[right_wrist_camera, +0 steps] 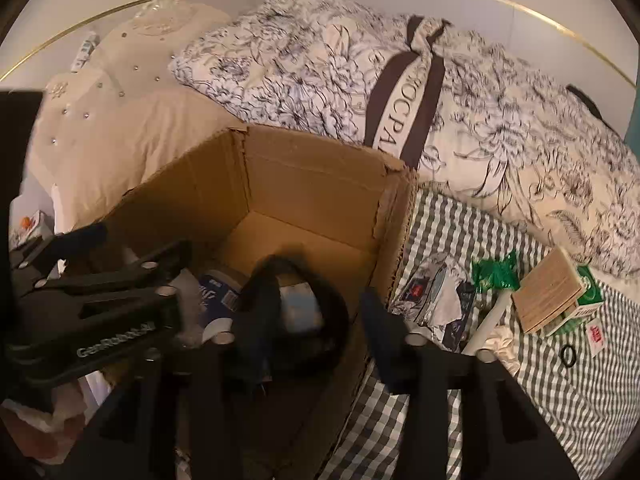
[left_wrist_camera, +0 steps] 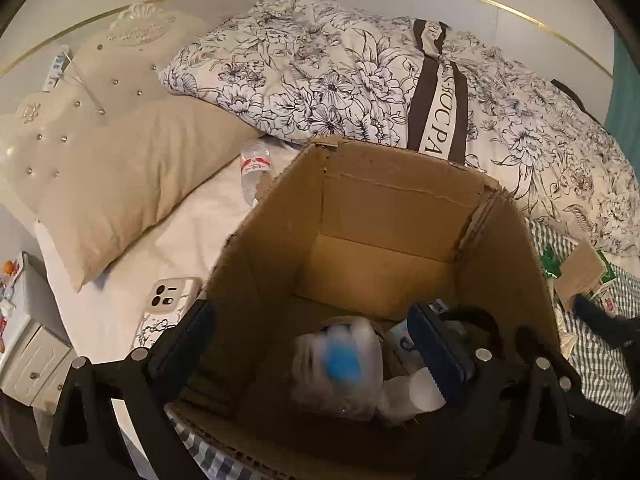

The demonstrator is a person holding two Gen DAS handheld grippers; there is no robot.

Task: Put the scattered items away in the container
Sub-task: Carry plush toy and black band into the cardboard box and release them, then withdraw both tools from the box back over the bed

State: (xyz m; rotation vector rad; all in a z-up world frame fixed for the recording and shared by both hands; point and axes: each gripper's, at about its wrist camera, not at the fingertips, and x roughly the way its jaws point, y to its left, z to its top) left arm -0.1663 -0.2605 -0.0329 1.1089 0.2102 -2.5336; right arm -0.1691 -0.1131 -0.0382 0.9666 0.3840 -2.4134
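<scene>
Both grippers hang over the box (left_wrist_camera: 400, 216) at frame centre, evidently to drop things in. The left gripper (left_wrist_camera: 320, 344) gapes wide above a blurred bottle (left_wrist_camera: 340, 364); the right gripper (right_wrist_camera: 316, 320) stands apart around a black band (right_wrist_camera: 304, 280). Litter (right_wrist_camera: 440, 296) waits lower right.

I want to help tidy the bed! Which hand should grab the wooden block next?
The right gripper. It hangs open over the cardboard box's right edge, and the wooden block lies on the checked cloth just to that side. The left gripper is open over the box's other side, nearer the phone.
</scene>
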